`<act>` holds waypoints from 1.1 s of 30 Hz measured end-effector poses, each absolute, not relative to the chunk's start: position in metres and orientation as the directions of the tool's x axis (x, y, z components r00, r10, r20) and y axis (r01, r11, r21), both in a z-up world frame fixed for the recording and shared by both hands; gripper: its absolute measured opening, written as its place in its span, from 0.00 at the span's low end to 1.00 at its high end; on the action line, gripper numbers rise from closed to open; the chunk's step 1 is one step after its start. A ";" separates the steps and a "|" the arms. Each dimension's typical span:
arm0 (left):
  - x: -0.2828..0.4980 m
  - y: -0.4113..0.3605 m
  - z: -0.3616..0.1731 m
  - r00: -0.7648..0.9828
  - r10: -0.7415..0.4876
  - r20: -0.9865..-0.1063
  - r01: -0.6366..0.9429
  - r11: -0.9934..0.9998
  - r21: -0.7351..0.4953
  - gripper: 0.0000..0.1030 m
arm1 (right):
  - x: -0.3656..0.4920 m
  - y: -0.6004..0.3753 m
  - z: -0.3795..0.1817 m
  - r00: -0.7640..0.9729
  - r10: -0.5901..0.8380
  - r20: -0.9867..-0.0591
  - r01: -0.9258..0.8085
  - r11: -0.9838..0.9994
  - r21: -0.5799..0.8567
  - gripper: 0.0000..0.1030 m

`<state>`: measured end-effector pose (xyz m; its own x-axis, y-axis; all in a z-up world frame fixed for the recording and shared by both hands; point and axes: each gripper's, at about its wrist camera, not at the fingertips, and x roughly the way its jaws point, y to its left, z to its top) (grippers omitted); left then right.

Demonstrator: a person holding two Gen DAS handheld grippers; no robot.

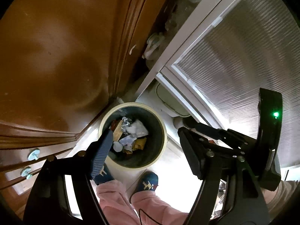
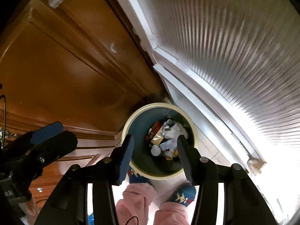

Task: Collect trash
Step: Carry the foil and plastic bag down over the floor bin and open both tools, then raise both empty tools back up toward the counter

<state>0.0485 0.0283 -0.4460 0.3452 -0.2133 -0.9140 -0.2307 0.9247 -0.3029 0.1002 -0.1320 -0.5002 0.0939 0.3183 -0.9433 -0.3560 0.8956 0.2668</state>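
Trash [image 2: 165, 140] in bin [image 2: 131, 116], below open hand-held grippers

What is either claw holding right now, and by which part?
Nothing. The left claw and right claw are both open and empty above the trash bin.

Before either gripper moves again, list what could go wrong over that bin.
1. The left gripper and right gripper, both open and empty, hang close together above the bin; they may collide.
2. The slippered feet touch the bin's base; a nudge could tip the trash out.
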 end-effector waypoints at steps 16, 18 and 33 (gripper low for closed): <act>0.020 0.021 -0.274 0.488 -0.191 -0.852 -0.221 0.917 -0.333 0.69 | 0.066 -0.128 -0.341 0.123 0.336 -0.934 -0.480 0.843 0.241 0.47; 0.016 0.020 -0.245 0.514 -0.188 -0.837 -0.210 0.918 -0.335 0.69 | 0.061 -0.127 -0.313 0.135 0.352 -0.926 -0.516 0.823 0.237 0.47; -0.016 0.002 -0.059 0.674 -0.065 -0.736 -0.153 0.962 -0.226 0.69 | 0.030 -0.143 -0.117 0.311 0.526 -0.791 -0.715 0.678 0.169 0.47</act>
<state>-0.0161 0.0017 -0.0588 0.6736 -0.0654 -0.7362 -0.1533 0.9620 -0.2258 0.0304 -0.1427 -0.1173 0.3115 0.5263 -0.7912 -0.7155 0.6778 0.1692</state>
